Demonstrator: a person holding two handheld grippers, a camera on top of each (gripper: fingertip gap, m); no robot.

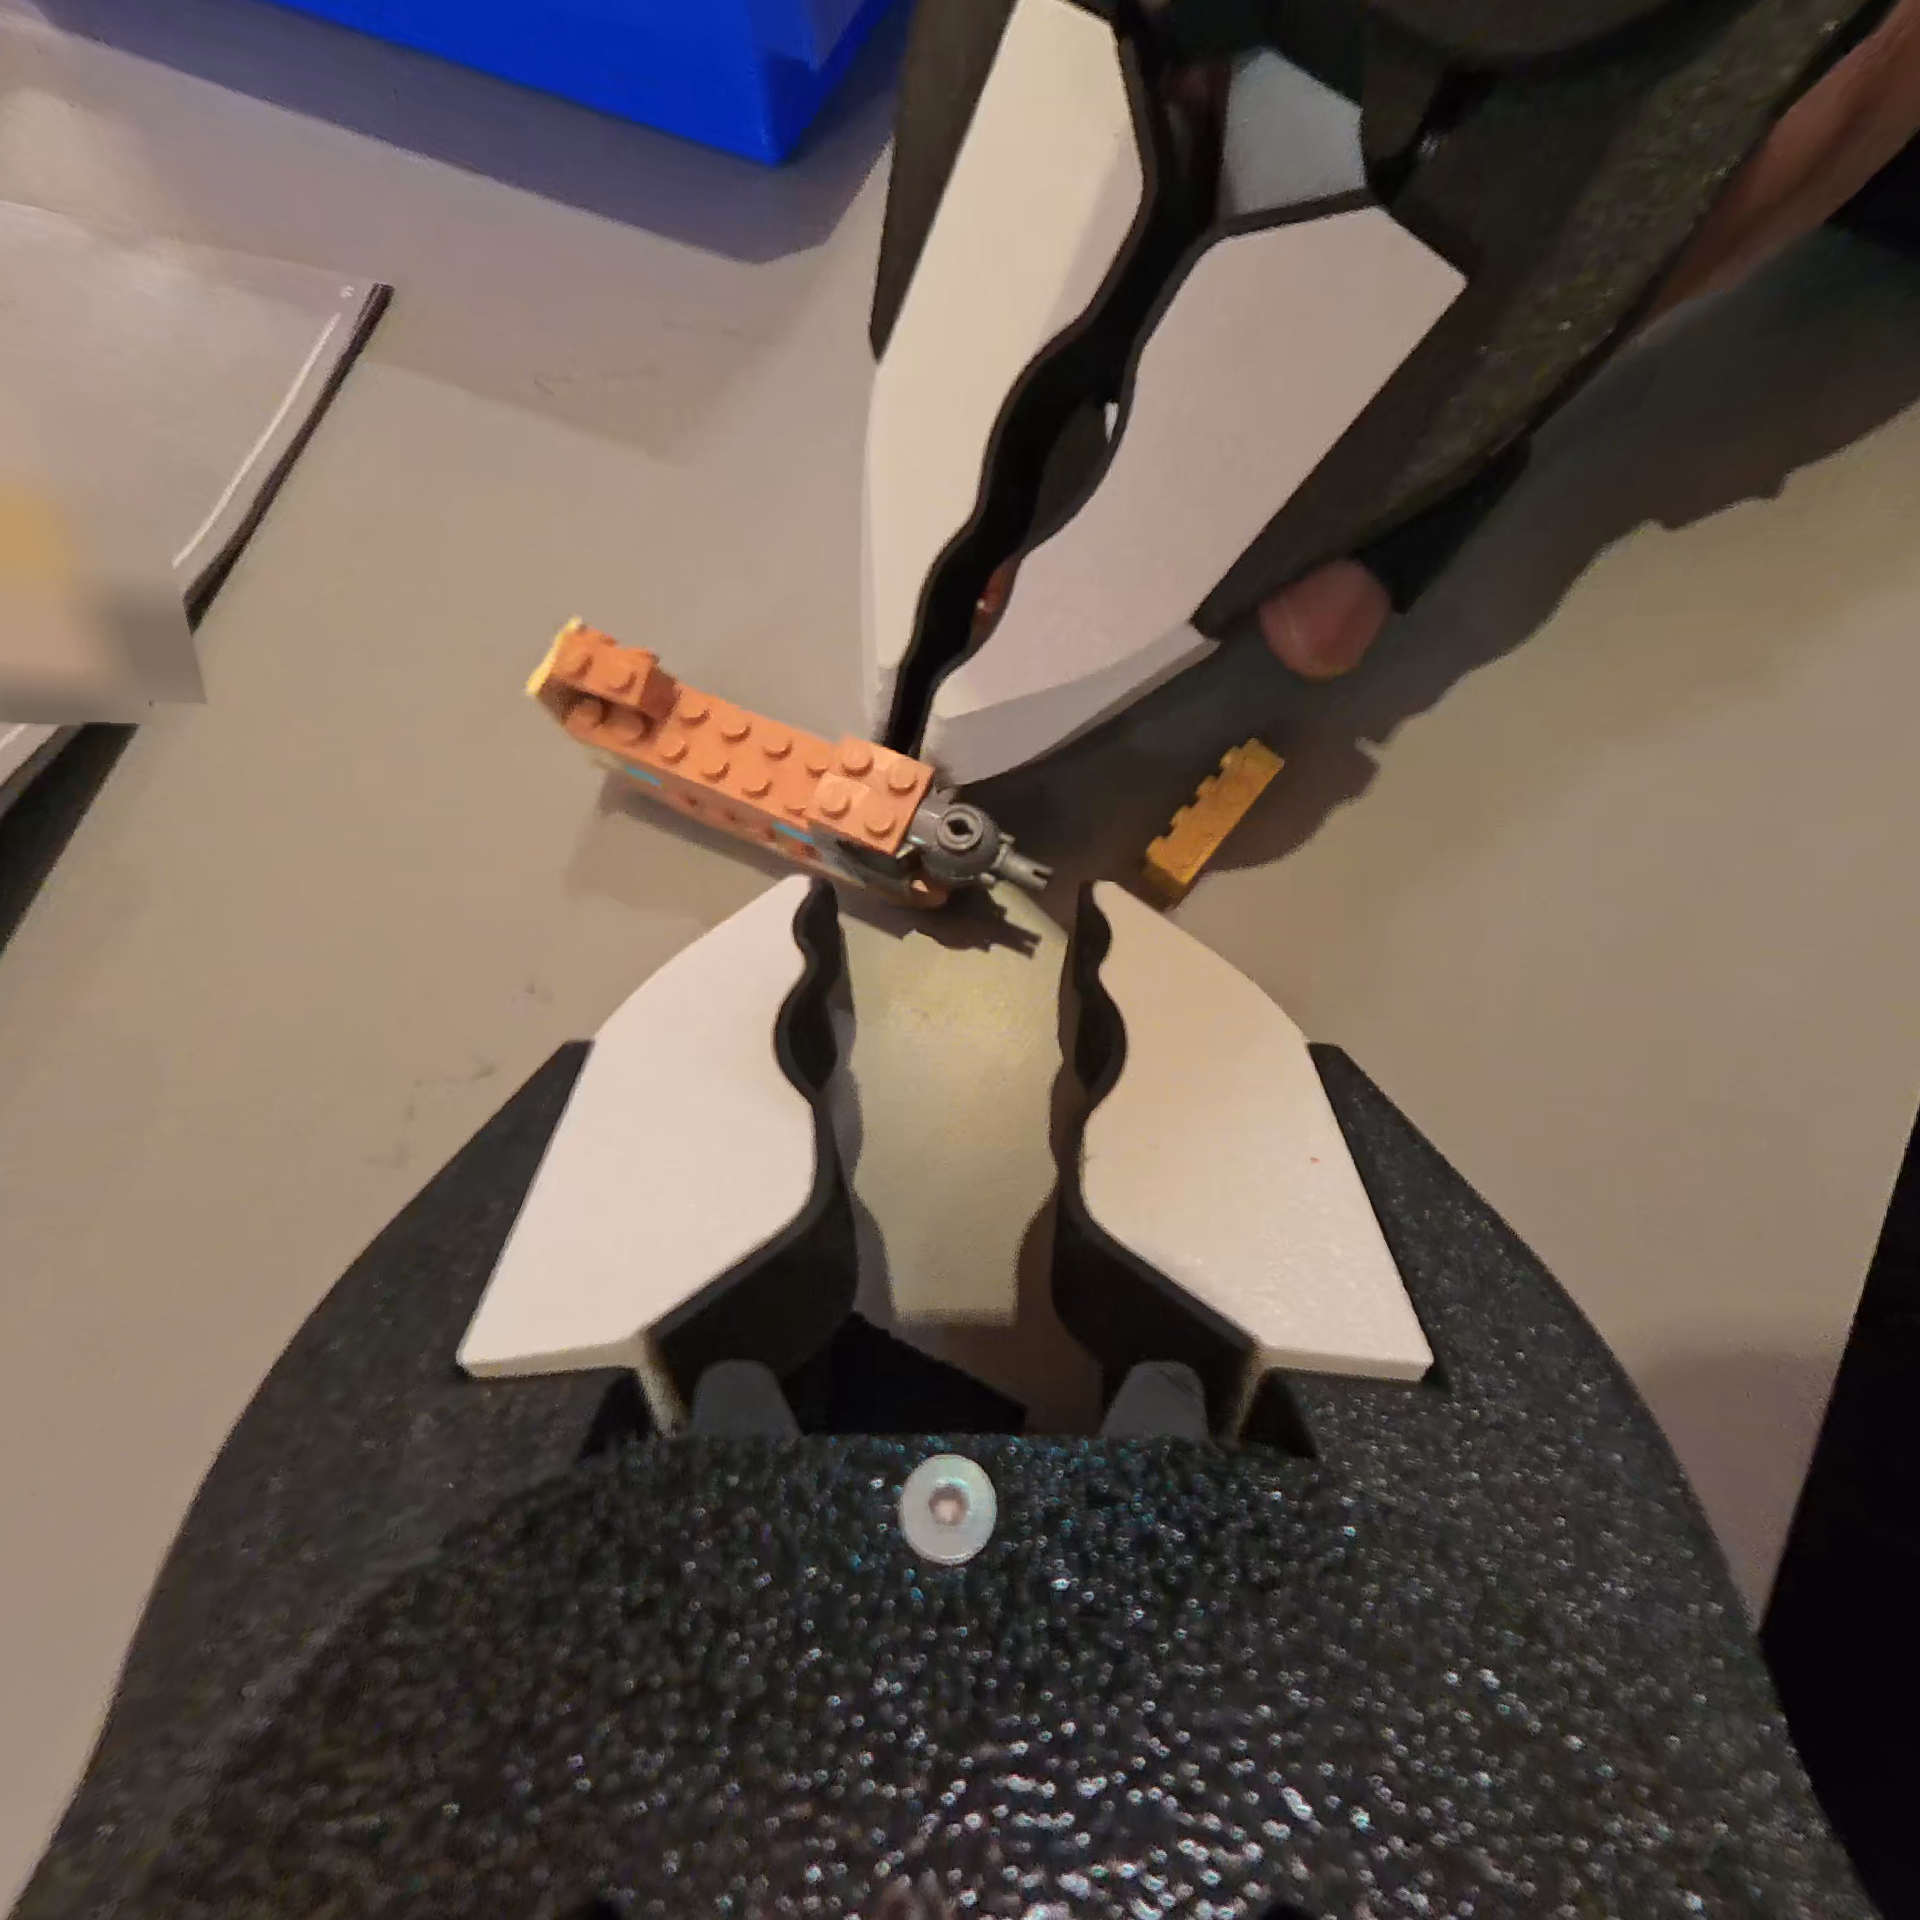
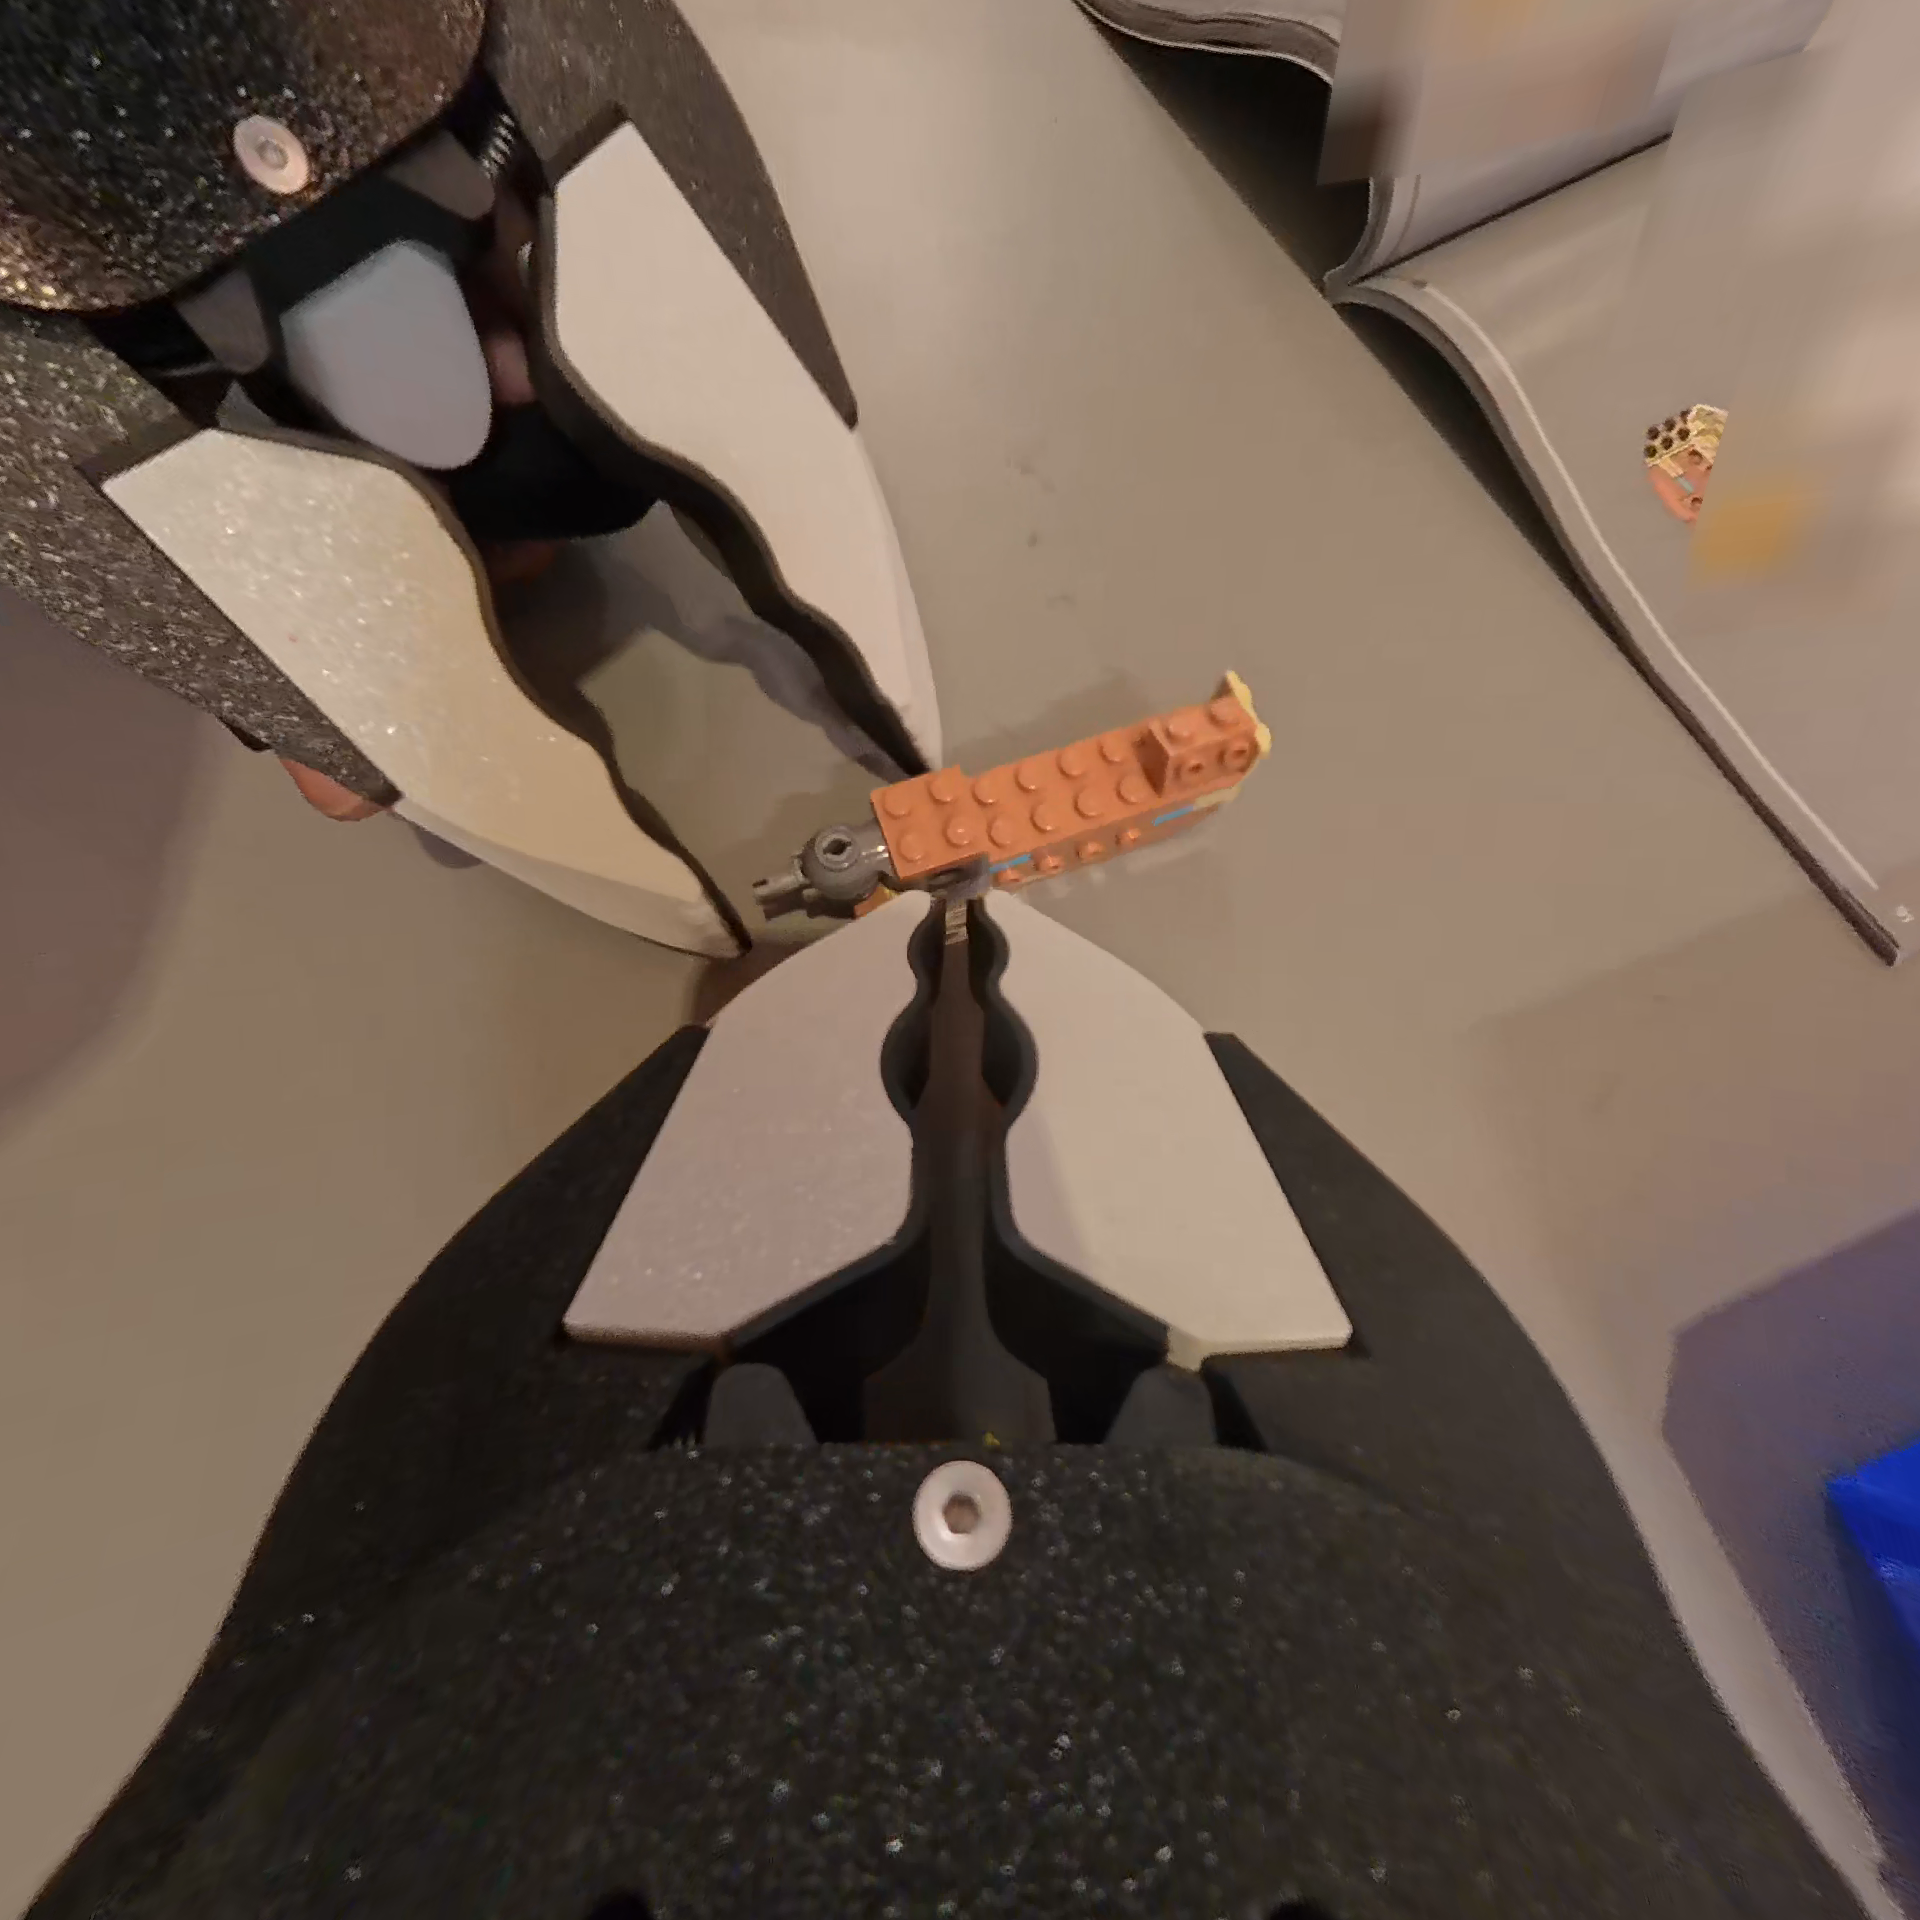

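An orange brick assembly [image 1: 727, 748] with a grey ball-joint piece [image 1: 961, 836] at one end hangs just above the grey table [image 1: 416, 1039]. My right gripper [image 2: 951, 920] is shut on a thin grey part at the assembly's [image 2: 1039, 810] side. In the left wrist view it comes down from above [image 1: 914, 743]. My left gripper [image 1: 951, 914] is open, and the grey joint sits just beyond its tips without touching the pads. The right wrist view shows it [image 2: 821, 847] open at the upper left, its fingers on either side of the joint [image 2: 831, 857].
A yellow brick [image 1: 1210, 821] lies on the table beside the right gripper. An open booklet [image 2: 1662, 312] with a small brick piece [image 2: 1683, 457] on it lies to one side [image 1: 156, 416]. A blue bin [image 1: 623, 62] stands farther off [image 2: 1881, 1538]. Left and right tips are no more than a few centimetres apart.
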